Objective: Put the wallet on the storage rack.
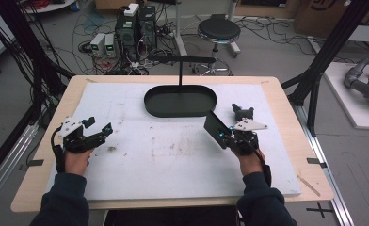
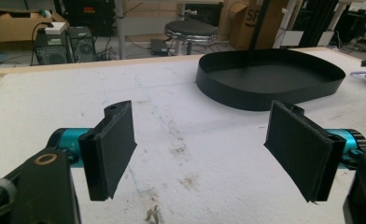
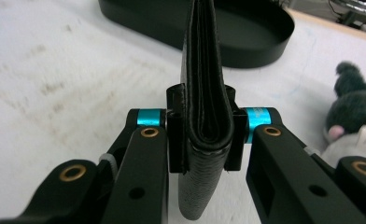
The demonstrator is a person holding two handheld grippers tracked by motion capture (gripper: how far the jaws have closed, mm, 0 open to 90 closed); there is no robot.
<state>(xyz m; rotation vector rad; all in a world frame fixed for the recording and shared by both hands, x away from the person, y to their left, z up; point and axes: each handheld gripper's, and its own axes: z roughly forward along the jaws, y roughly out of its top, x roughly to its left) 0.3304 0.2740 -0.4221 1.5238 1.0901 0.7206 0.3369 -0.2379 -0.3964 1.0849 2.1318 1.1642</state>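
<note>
- We see the wallet [image 3: 207,116] clamped on edge in our right gripper [image 1: 226,133], long axis running away towards the black tray [image 1: 180,101], above the desk [image 1: 149,155].
- It is black, grained leather, folded shut.
- Our left gripper [image 2: 209,154] stands spread wide, grasping nothing.

A black oval tray [image 1: 180,101] with an upright post sits at the white mat's [image 1: 173,155] far side. A dark plush toy [image 1: 243,112] lies right of it, and a round stool [image 1: 218,31] stands beyond the table.
</note>
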